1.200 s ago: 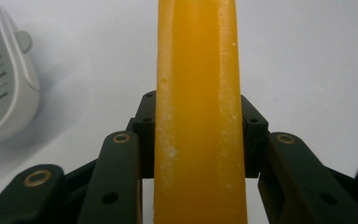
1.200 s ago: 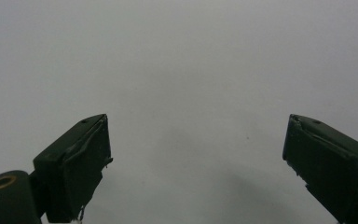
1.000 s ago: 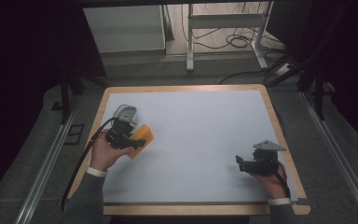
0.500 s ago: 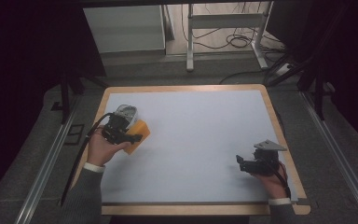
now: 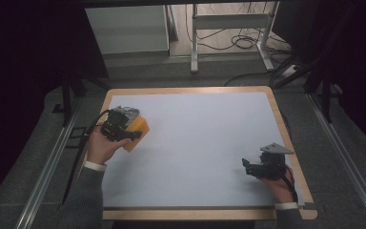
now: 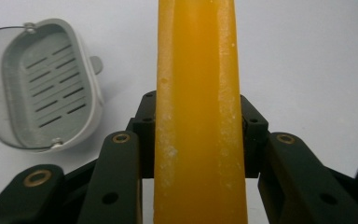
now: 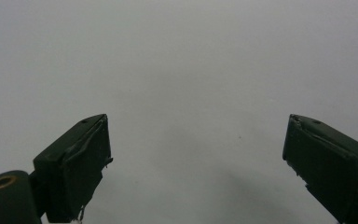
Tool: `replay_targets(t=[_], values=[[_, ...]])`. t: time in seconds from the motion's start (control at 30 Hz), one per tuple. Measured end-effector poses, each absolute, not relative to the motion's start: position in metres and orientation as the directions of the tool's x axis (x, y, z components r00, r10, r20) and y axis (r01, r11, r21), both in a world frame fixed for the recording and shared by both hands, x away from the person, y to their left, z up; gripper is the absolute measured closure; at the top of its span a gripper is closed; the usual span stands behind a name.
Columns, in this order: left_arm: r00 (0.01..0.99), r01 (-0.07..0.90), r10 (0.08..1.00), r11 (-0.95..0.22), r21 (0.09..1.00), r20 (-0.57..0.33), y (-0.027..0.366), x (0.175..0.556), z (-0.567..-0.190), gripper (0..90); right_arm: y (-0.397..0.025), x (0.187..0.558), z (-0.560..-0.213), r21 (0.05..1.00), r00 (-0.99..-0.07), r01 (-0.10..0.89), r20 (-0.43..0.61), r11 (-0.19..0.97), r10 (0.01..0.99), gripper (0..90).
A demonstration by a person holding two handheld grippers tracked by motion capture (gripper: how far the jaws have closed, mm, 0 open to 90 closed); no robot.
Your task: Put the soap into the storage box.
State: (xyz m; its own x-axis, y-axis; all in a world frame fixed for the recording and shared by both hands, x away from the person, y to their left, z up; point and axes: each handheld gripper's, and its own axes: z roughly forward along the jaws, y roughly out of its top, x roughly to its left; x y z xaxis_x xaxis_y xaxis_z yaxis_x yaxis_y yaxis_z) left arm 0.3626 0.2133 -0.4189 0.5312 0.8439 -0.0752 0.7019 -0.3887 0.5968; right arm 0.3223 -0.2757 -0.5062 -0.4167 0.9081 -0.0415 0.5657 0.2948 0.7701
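My left gripper point(image 5: 132, 133) is shut on a yellow-orange bar point(image 5: 138, 130) near the table's left edge, with the person's left hand around it. In the left gripper view the yellow bar point(image 6: 198, 93) stands on edge between the black jaws and runs up out of the frame. A grey slotted dish point(image 6: 42, 86) with a metal rim lies on the white surface just beyond and to the left of the jaws. My right gripper point(image 5: 246, 167) rests at the near right of the table, pointing left. Its jaws stand wide open point(image 7: 196, 149) over bare white surface.
The white tabletop point(image 5: 205, 138) has a wooden rim point(image 5: 286, 138). Metal rails run along both sides below the table. Beyond the far edge are a table frame's legs point(image 5: 194, 43) and cables on the floor.
The left gripper has carried the yellow bar a little farther from the person and slightly leftward. The right gripper has stayed put.
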Motion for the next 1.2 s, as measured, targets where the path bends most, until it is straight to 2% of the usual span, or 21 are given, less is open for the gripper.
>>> replay_targets(t=[1.2], values=[[0.457, 0.74, 0.884, -0.319, 0.592, -0.095, 0.231, 0.397, -0.415, 60.9, -0.277, 0.323, -0.507, 0.767, -0.409, 0.569, -0.046, 0.295, 0.911, 7.6]])
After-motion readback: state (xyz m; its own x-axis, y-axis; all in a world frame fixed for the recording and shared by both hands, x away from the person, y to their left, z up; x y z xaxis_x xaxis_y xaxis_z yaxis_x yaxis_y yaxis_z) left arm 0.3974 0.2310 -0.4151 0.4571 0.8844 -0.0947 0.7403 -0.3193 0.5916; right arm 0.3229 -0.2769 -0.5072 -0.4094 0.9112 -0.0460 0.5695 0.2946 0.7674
